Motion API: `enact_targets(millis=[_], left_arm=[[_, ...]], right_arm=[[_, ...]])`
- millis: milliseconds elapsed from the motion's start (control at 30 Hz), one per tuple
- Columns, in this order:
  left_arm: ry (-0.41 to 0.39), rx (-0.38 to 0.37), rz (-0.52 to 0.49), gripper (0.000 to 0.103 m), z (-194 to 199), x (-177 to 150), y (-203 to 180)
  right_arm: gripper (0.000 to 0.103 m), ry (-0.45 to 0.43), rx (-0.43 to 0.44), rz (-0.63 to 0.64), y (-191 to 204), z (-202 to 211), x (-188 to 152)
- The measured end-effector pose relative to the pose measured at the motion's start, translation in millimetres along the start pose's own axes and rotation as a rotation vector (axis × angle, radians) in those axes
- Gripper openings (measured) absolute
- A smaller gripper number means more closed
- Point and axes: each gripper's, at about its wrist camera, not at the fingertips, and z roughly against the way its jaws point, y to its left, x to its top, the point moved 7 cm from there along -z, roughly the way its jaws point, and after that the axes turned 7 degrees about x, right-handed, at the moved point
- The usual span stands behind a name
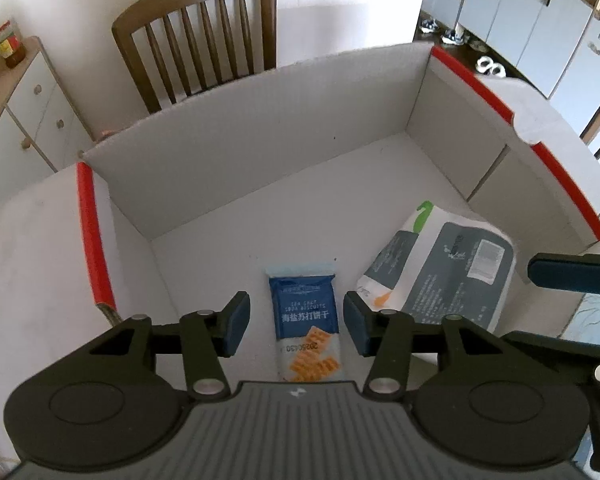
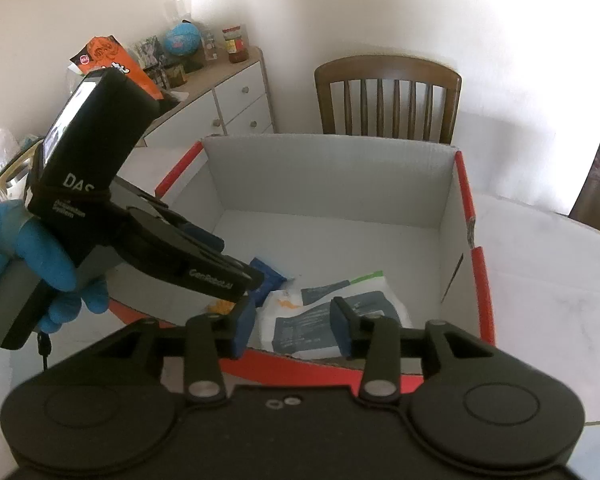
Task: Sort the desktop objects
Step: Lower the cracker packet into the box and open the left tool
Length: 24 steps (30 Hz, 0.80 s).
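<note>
Left gripper [image 1: 296,322]: hovering over the box's near wall, fingers spread and gripping nothing, framing the blue biscuit packet [image 1: 306,320] as if it is being lined up or has been let go.
Right gripper [image 2: 293,328]: waiting at the near edge, fingers likewise parted and empty, above the tissue pack [image 2: 332,320].
Biscuit packet: lying flat on the box floor near the near wall; glossy, thin plastic, rectangular.
Tissue pack: resting just beside it toward the right wall; soft, pillowy grey-and-white wrap, possibly overlapping the packet's edge, which is hard to tell.
Cardboard box [image 1: 260,120]: sitting open as the sorting bin; white corrugated walls, red-trimmed flaps.
Wooden chair [image 1: 204,32]: standing beyond the far wall, slatted.
</note>
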Motion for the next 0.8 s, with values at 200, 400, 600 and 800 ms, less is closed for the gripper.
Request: enact_targets(millis=[200, 400, 600, 800], left_arm=[[-0.047, 0.010, 0.005, 0.050, 19, -1, 4], [-0.090, 0.013, 0.025, 0.050, 47, -4, 10], [-0.135, 0.013, 0.028, 0.050, 77, -10, 10], [-0.168, 0.013, 0.040, 0.050, 105, -14, 9]], right_arm=[[0.044, -0.007, -0.014, -0.001, 2, 10, -2], [0.044, -0.023, -0.034, 0.011, 9, 23, 0], [0.047, -0.027, -0.048, 0.020, 18, 36, -1], [0.048, -0.037, -0.086, 0.030, 30, 50, -2]])
